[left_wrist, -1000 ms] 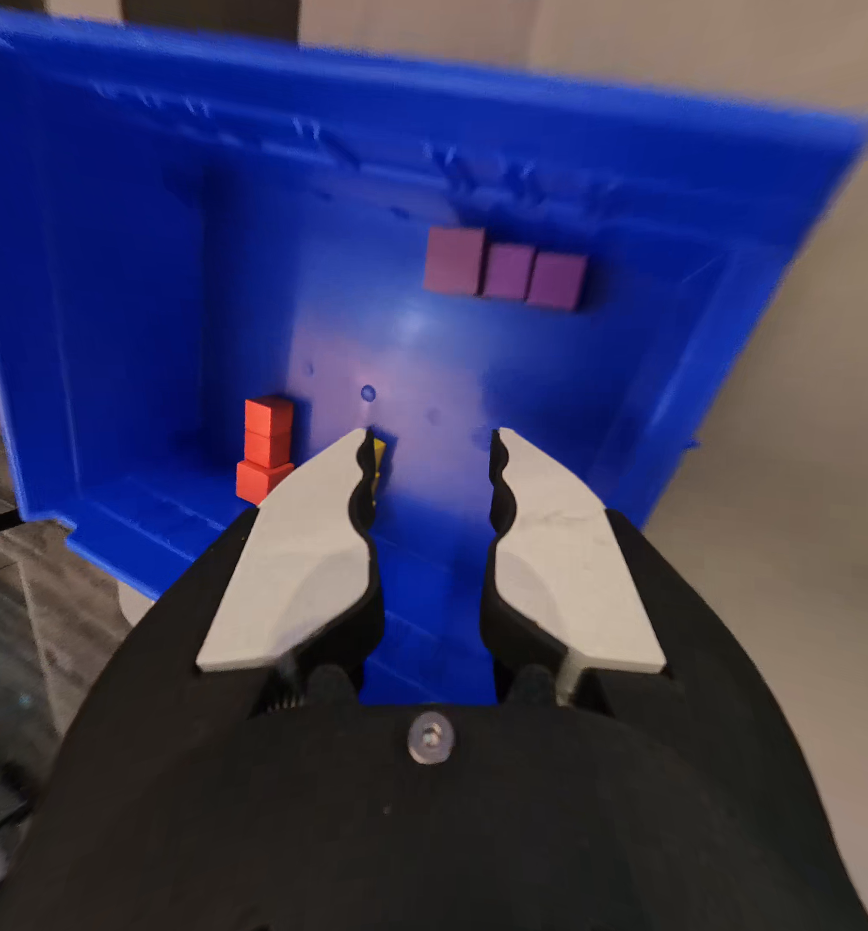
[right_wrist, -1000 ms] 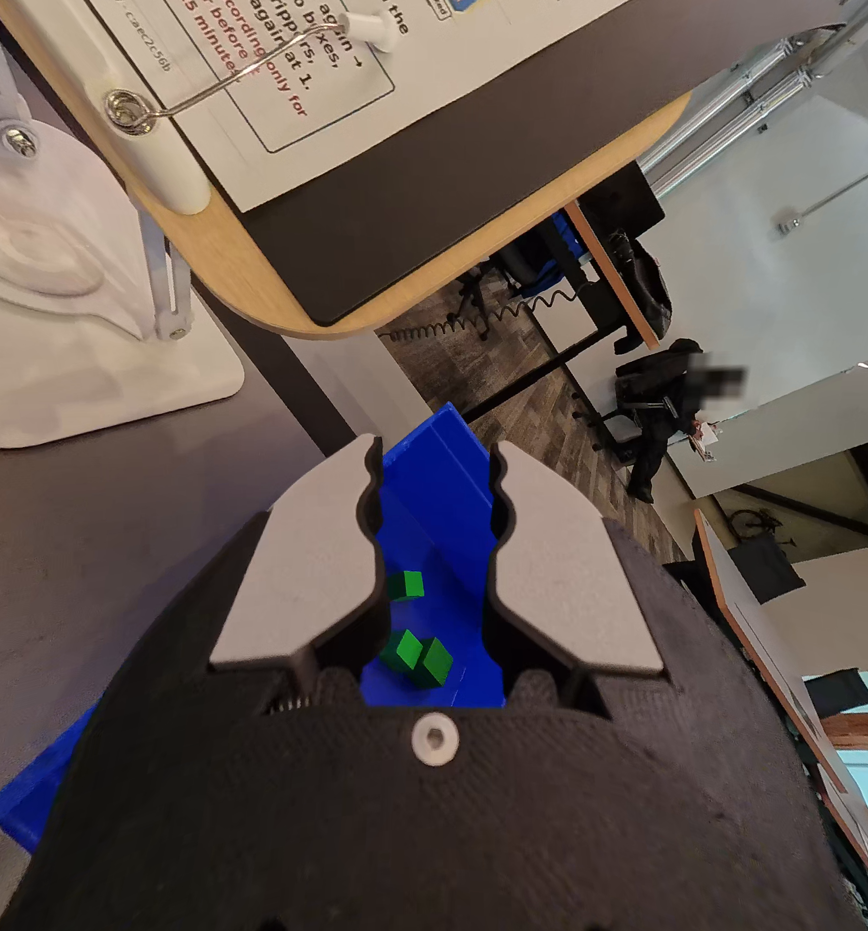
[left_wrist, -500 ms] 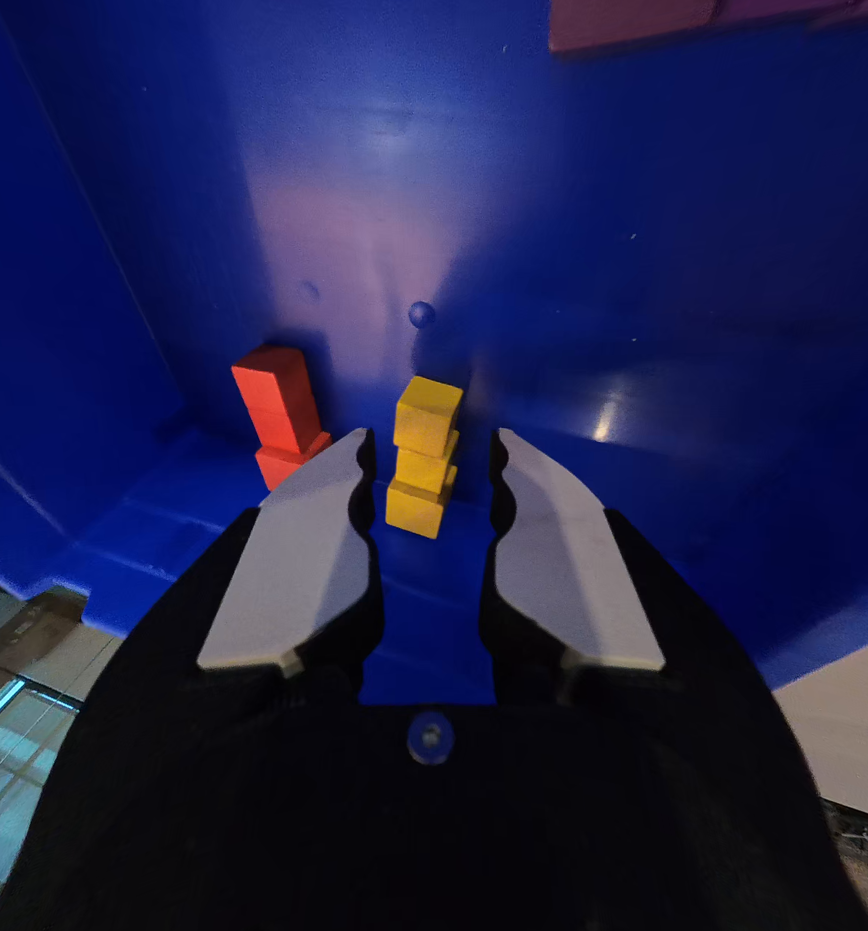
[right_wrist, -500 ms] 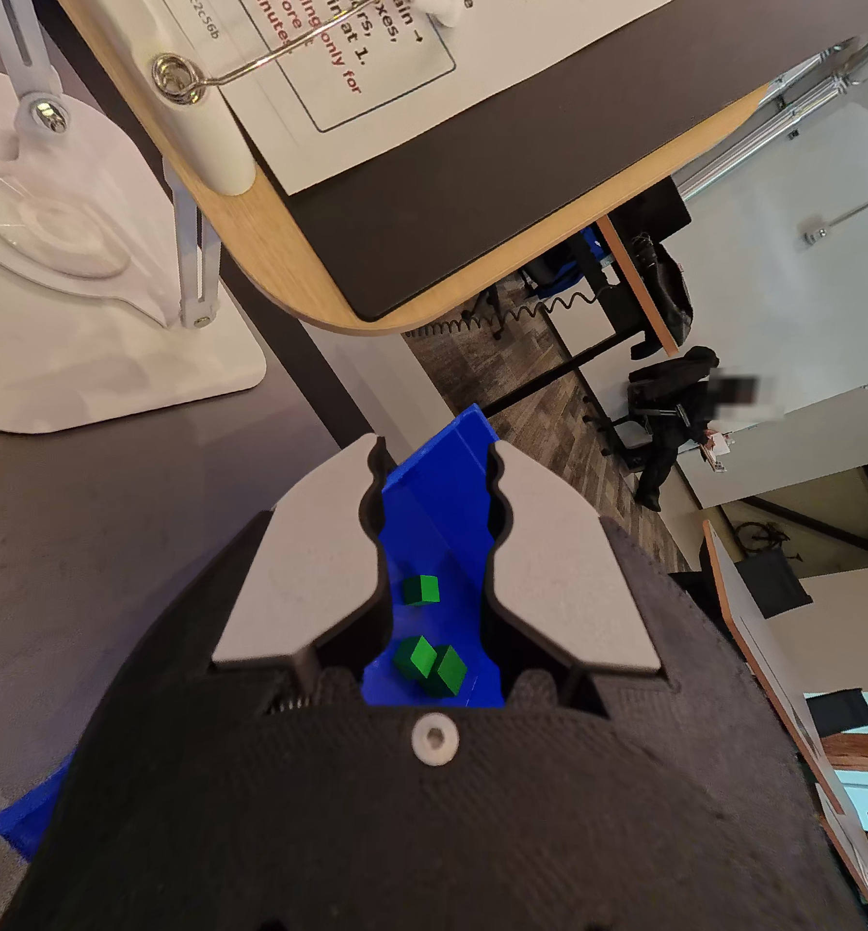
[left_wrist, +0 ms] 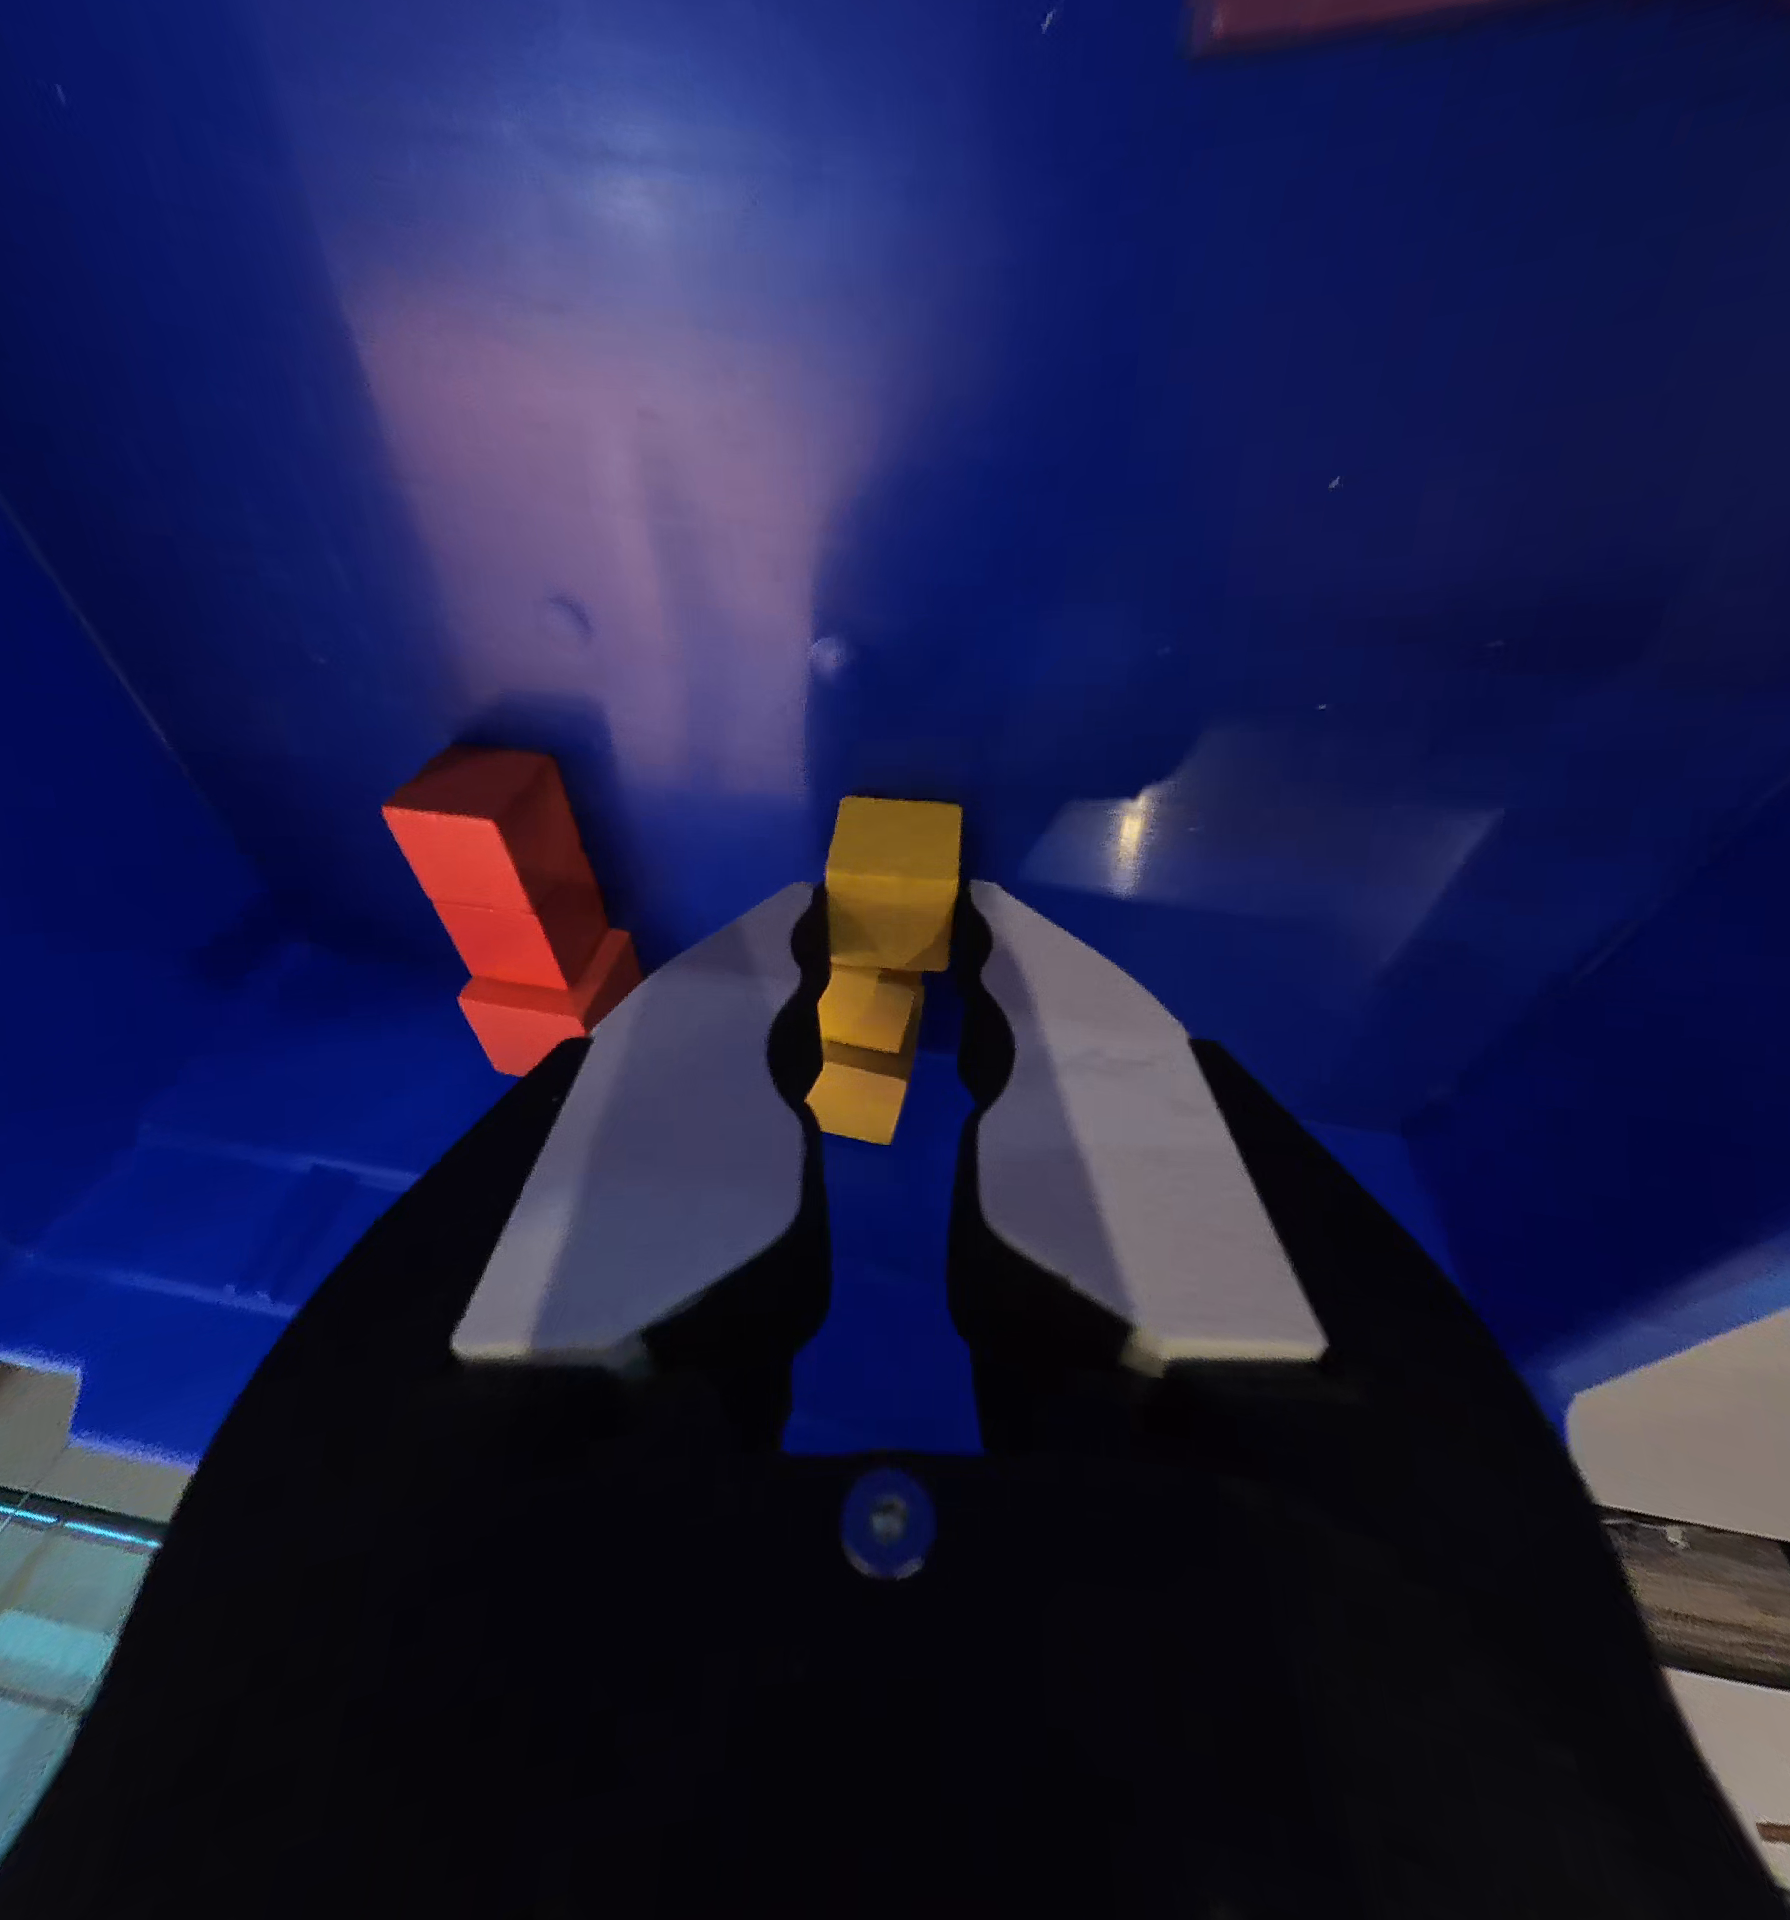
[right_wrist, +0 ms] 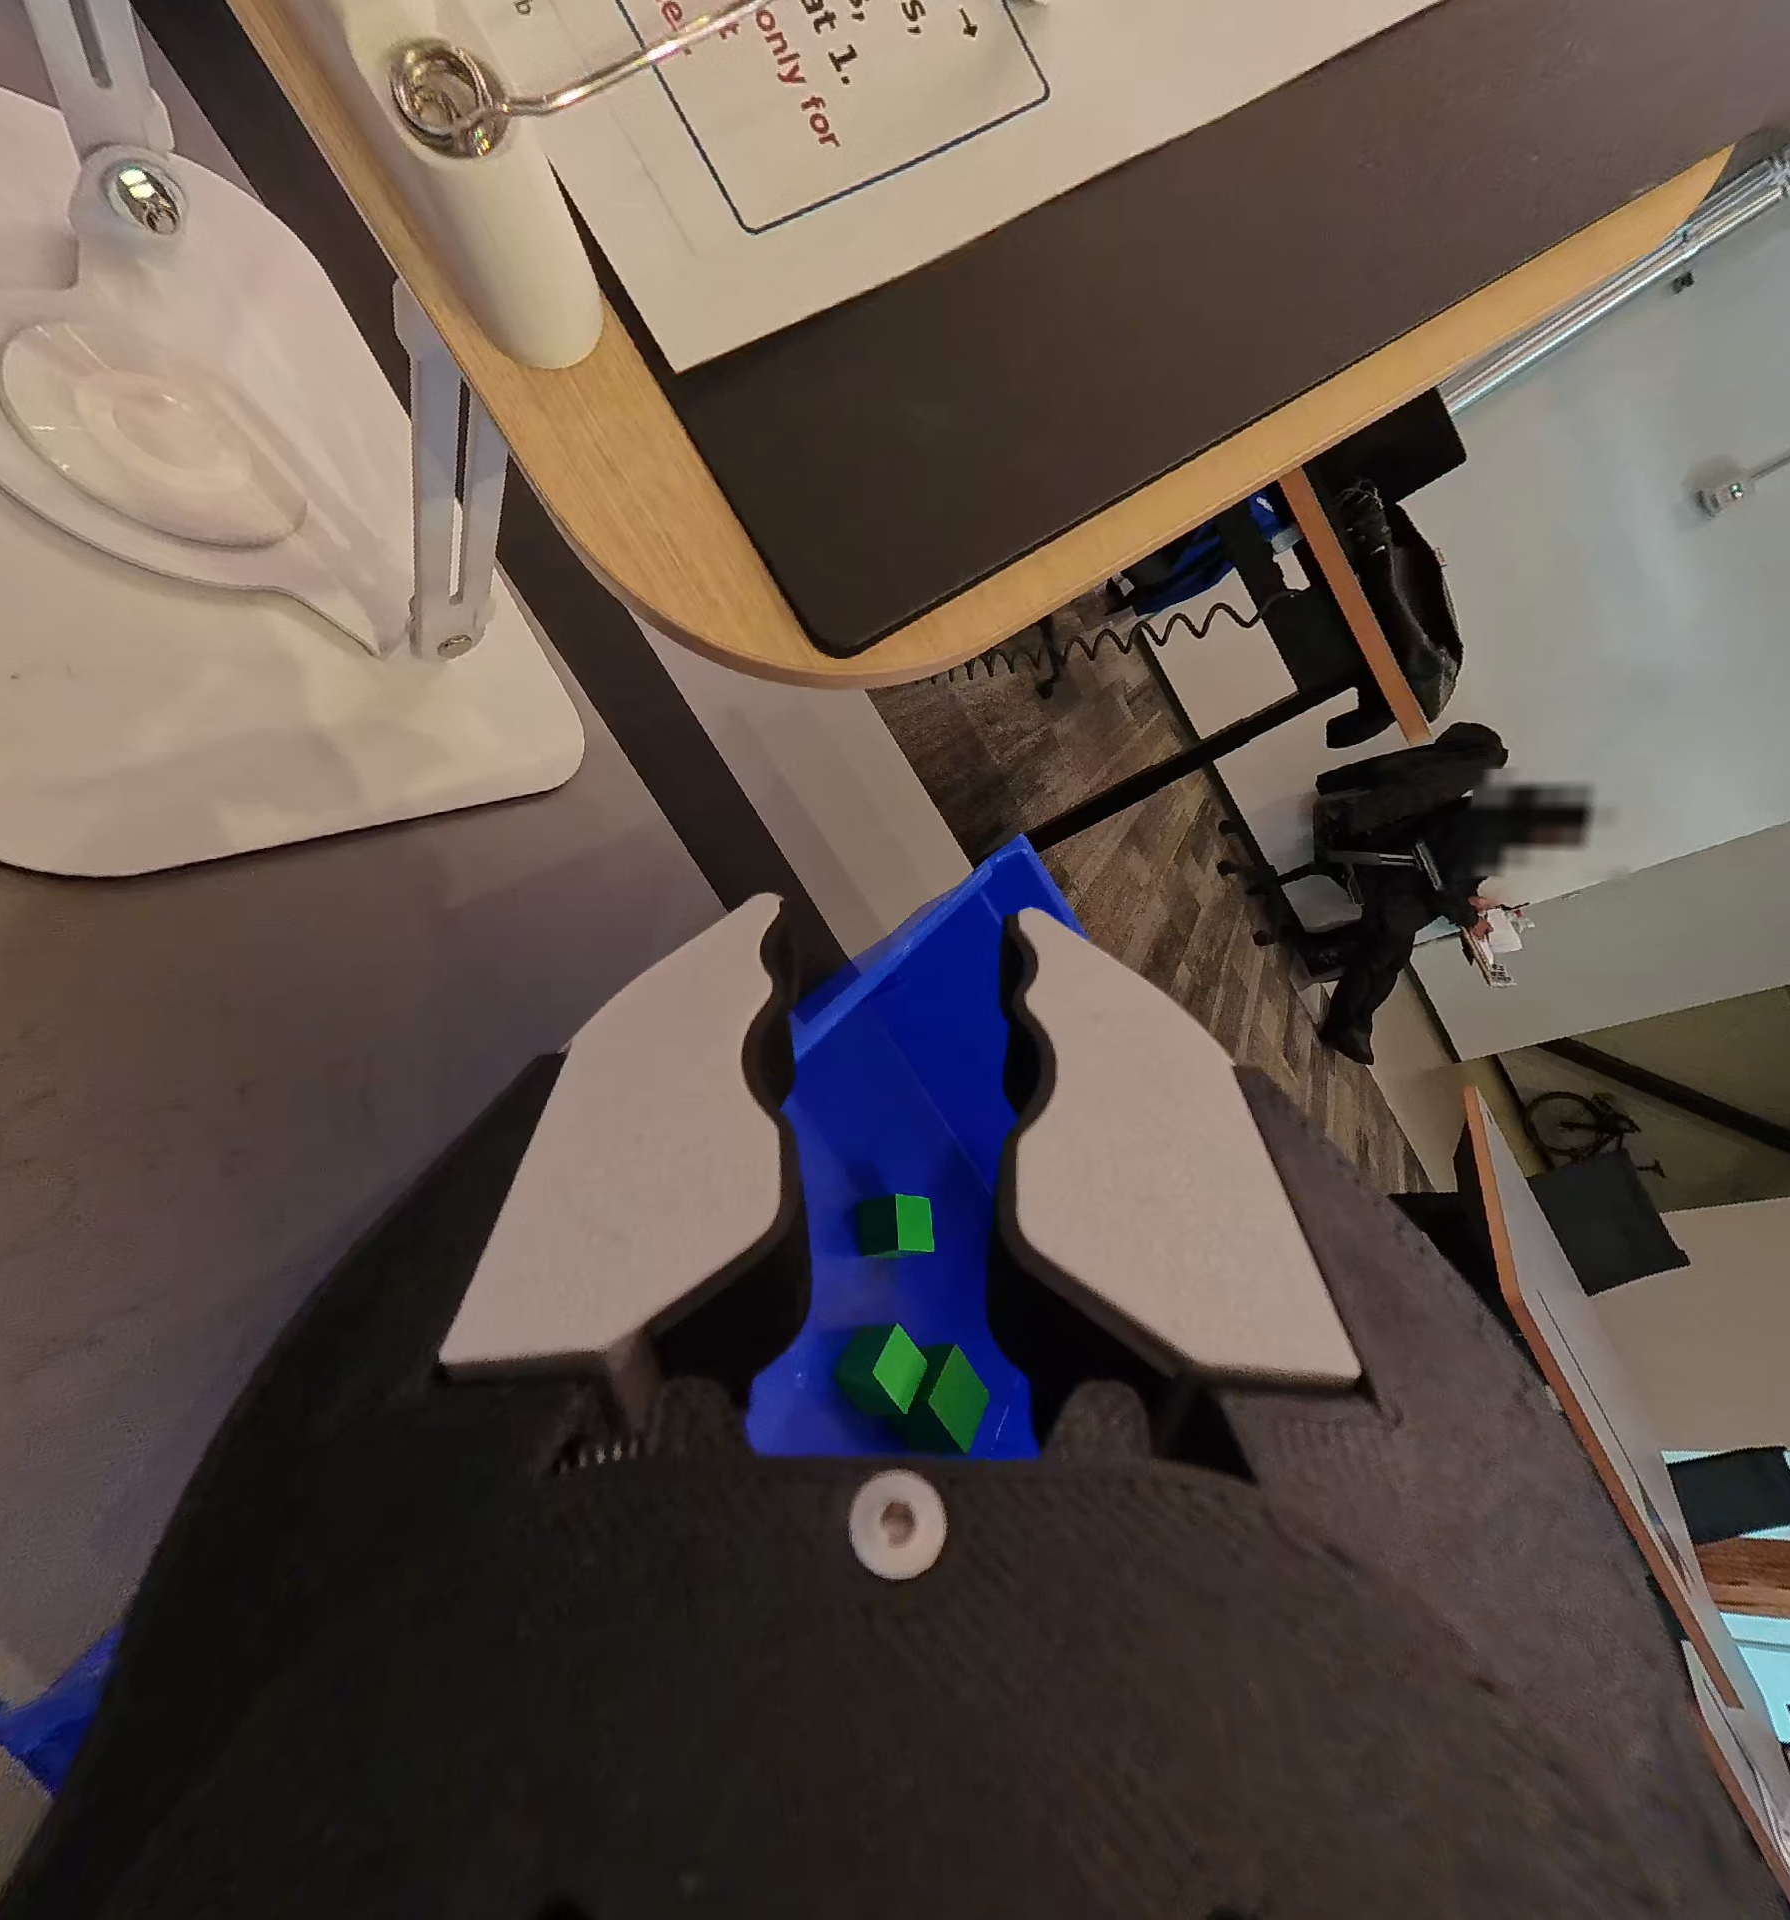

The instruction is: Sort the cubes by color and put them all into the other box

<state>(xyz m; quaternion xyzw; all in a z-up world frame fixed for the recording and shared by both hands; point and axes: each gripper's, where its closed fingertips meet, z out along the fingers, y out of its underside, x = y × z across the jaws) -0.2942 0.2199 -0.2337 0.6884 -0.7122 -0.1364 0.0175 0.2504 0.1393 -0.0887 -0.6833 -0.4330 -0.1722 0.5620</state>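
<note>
In the left wrist view my left gripper (left_wrist: 891, 920) reaches into a blue box (left_wrist: 1286, 416). Its two fingertips press on both sides of a yellow cube (left_wrist: 893, 868), the farthest of a line of three. The two other yellow cubes (left_wrist: 865, 1049) lie between the fingers, nearer the palm. A line of three red cubes (left_wrist: 501, 894) stands just to the left. In the right wrist view my right gripper (right_wrist: 896, 935) is open and empty above another blue box (right_wrist: 932, 1029). That box holds three green cubes: one alone (right_wrist: 896, 1224) and a pair (right_wrist: 912, 1387).
Purple cubes (left_wrist: 1493, 21) show at the top edge of the left wrist view. A white stand (right_wrist: 195, 675) sits on the grey table at the left. A wooden-edged board with a clipped sheet (right_wrist: 974, 416) hangs above. A person (right_wrist: 1410, 883) sits far off.
My left gripper moved down into the box toward the yellow cubes, then its fingers closed on the farthest one. My right gripper stayed open and drifted slightly over the green cubes.
</note>
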